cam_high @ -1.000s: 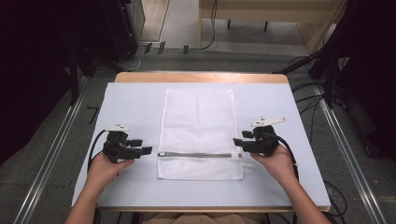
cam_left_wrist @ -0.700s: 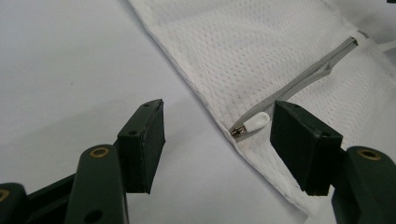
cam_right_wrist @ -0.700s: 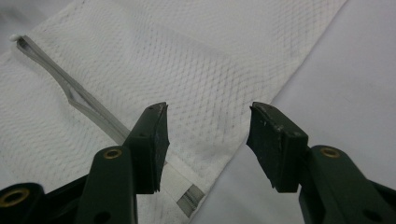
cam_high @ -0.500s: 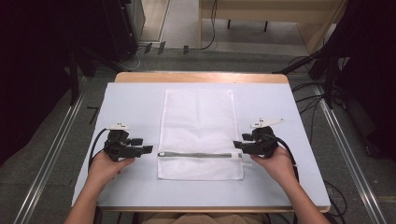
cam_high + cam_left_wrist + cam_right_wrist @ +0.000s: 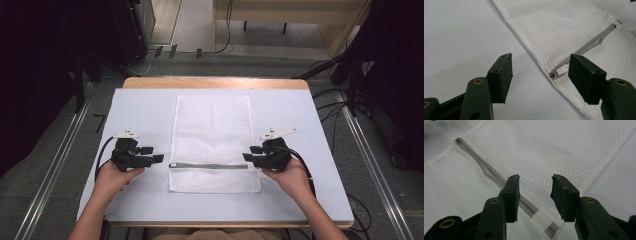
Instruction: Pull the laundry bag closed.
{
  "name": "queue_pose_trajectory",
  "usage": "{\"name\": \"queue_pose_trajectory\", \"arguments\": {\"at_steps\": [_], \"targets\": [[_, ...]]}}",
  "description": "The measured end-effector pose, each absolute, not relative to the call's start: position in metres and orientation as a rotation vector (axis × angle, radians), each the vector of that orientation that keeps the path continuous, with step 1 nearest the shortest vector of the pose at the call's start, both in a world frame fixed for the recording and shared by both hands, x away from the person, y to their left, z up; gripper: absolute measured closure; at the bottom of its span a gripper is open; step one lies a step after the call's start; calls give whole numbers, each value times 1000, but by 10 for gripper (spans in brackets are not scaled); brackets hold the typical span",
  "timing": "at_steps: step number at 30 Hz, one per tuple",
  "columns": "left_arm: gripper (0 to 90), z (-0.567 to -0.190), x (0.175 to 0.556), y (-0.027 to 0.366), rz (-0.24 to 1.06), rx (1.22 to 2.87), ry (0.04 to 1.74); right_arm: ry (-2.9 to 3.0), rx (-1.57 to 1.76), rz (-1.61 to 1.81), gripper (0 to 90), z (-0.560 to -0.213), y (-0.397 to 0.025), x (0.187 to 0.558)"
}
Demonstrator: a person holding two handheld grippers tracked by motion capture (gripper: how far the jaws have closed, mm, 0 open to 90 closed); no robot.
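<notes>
A white mesh bag (image 5: 212, 125) lies flat in the middle of the table, with a grey zipper (image 5: 210, 166) running across its near part. My left gripper (image 5: 156, 158) rests just off the bag's left edge, open. In the left gripper view the gripper (image 5: 540, 59) frames the zipper pull (image 5: 560, 72) at the bag's edge. My right gripper (image 5: 248, 154) sits at the bag's right edge, open. Seen in the right gripper view, this gripper (image 5: 535, 178) hovers over the mesh, the zipper's (image 5: 489, 171) end passing under its left jaw.
The pale table (image 5: 300, 115) has bare surface on both sides of the bag and behind it. Its wooden far edge (image 5: 215, 82) borders a floor with cables and dark stands. Metal rails (image 5: 55, 165) run along both sides.
My right gripper has shifted slightly left, onto the bag's right edge. The left gripper and the bag have stayed put.
</notes>
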State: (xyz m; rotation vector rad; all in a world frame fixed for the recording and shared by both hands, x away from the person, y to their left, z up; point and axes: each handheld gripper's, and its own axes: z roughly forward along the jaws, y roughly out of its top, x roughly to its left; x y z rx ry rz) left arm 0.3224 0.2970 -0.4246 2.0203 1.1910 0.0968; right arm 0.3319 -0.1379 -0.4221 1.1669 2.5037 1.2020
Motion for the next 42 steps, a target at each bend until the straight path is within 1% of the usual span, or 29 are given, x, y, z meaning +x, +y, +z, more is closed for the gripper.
{"name": "queue_pose_trajectory", "arguments": {"at_steps": [10,27,38,42], "targets": [[366,-424,322,297,97,2020,1195,2532,1101,1186,578,-416,-115,332],[366,-424,322,300,84,2013,1205,2627,1032,1231,653,-412,-73,329],[368,-423,322,300,90,2012,1202,2669,961,1249,645,-410,-44,326],[370,-424,323,301,89,2012,1206,2680,943,1242,622,-411,-34,328]]}}
